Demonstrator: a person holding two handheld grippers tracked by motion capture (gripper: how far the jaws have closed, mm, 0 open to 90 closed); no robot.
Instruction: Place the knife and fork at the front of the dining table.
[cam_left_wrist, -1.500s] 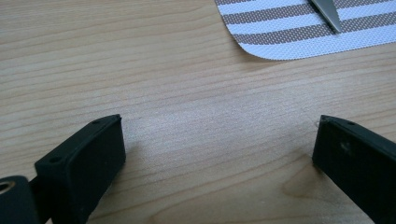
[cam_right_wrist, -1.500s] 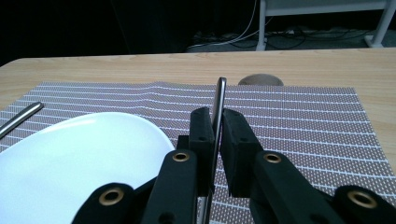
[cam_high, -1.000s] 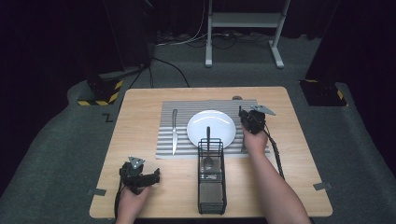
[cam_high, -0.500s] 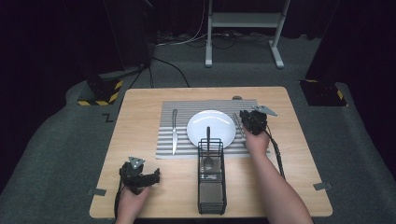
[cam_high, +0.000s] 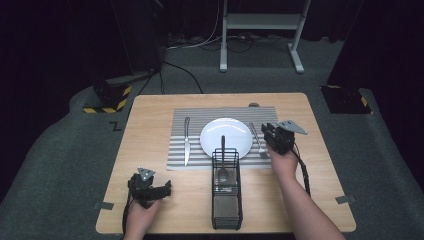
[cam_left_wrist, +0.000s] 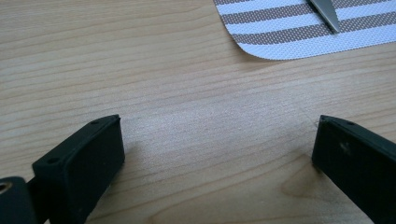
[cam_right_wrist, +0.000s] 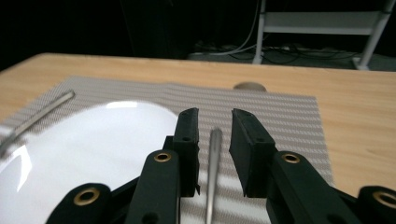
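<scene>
The wooden table carries everything, and the white plate at the middle of its far half serves as the landmark. Under the plate lies the striped placemat, grey and white in narrow bands, reaching out to both sides of the plate. Just in front of the plate, on the person's side, stands a black wire caddy, long and narrow, with a spoon leaning in its far end so that the handle crosses the plate's near rim.

Right of the plate, on the placemat, lies the fork, just beside the plate's edge and not touching it. The right gripper hovers over the fork's right side, held by the person's right hand. In the right gripper view its 2 black jaws stand a little apart with the fork's handle lying on the mat in the gap between them; the pads do not press on it, and the jaws have just been opening.

Left of the plate, on the placemat, lies the knife, parallel to the plate's left edge and apart from it.

Well to the plate's near left, by the table's front edge, the left gripper rests low over bare wood in the left hand. Its jaws stand wide apart with nothing between them.

No writing or brand can be read on any of these things.
</scene>
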